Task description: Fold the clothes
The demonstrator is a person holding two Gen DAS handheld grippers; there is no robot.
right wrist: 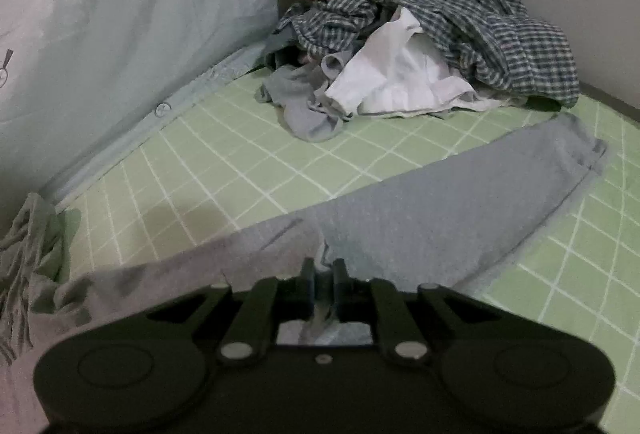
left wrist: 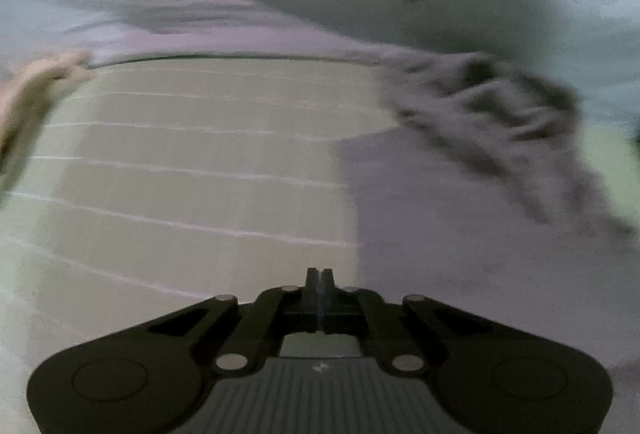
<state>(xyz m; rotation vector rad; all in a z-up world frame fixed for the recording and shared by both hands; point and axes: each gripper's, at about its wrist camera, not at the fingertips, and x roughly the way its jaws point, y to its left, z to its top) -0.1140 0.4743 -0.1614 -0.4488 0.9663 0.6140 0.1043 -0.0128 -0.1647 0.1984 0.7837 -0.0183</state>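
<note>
A long grey garment (right wrist: 440, 202) stretches across the green checked sheet (right wrist: 240, 162), its sleeve end at the right. My right gripper (right wrist: 324, 268) is shut on the garment's near edge, and cloth shows bunched between its fingers. The left wrist view is blurred by motion. There the same grey garment (left wrist: 500, 122) shows crumpled at the right, above the sheet (left wrist: 200, 174). My left gripper (left wrist: 320, 276) is shut low in the middle, over the sheet, with no cloth visible between its fingers.
A pile of clothes (right wrist: 432, 46) sits at the back: red, blue-checked, white and grey pieces. A pale blue quilt (right wrist: 140, 14) with carrot prints rises along the left. A fringed cloth (right wrist: 24, 234) lies at the left edge. A blurred beige shape (left wrist: 36, 102) is at the left.
</note>
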